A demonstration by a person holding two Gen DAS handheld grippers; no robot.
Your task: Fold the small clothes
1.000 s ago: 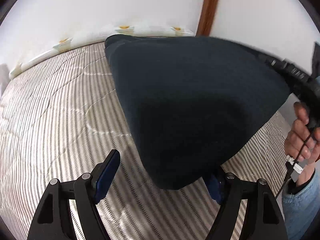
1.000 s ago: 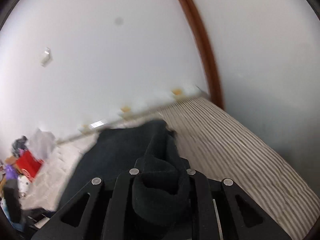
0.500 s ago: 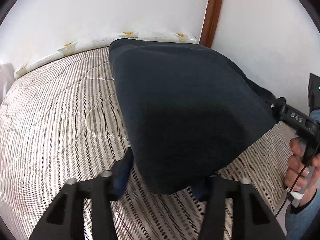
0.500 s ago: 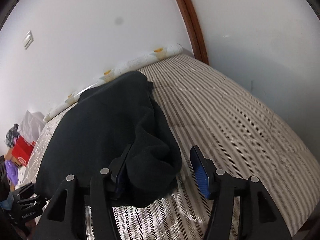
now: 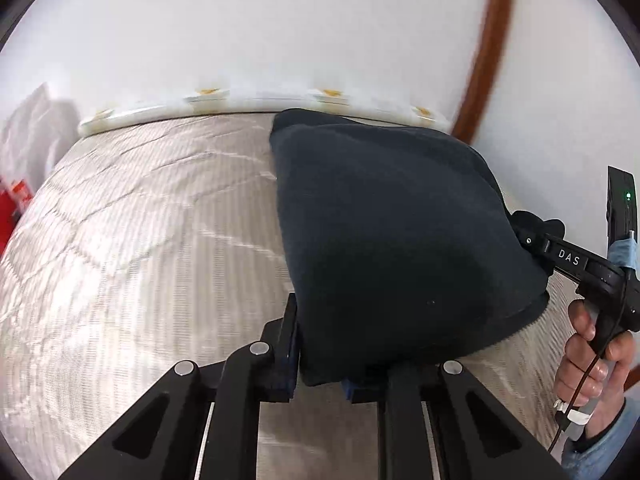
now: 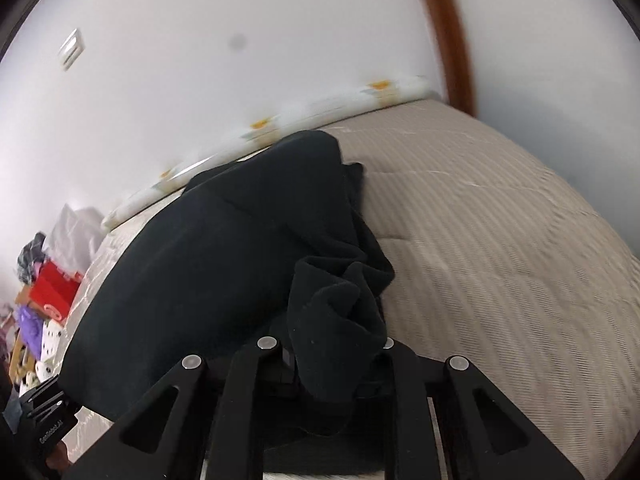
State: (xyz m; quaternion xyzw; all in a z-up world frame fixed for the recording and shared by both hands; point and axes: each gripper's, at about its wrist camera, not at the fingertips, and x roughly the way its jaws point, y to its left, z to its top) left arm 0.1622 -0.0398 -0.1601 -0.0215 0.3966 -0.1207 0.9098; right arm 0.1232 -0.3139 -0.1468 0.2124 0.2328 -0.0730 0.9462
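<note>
A dark navy garment lies spread over the striped mattress, its far end near the wall. My left gripper is shut on the garment's near left corner. My right gripper is shut on the bunched near right corner of the garment, whose cloth spills over the fingers and hides the pads. The right gripper also shows in the left wrist view at the garment's right edge, held by a hand.
A white wall and a brown wooden post stand behind the mattress. A white patterned edging runs along the far side. Red and purple clutter sits off the left edge. Bare mattress lies to the right.
Both grippers were open half a second ago and have closed on the garment's near corners. The views are blurred and have tilted upward, and the garment's near edge now sits higher.
</note>
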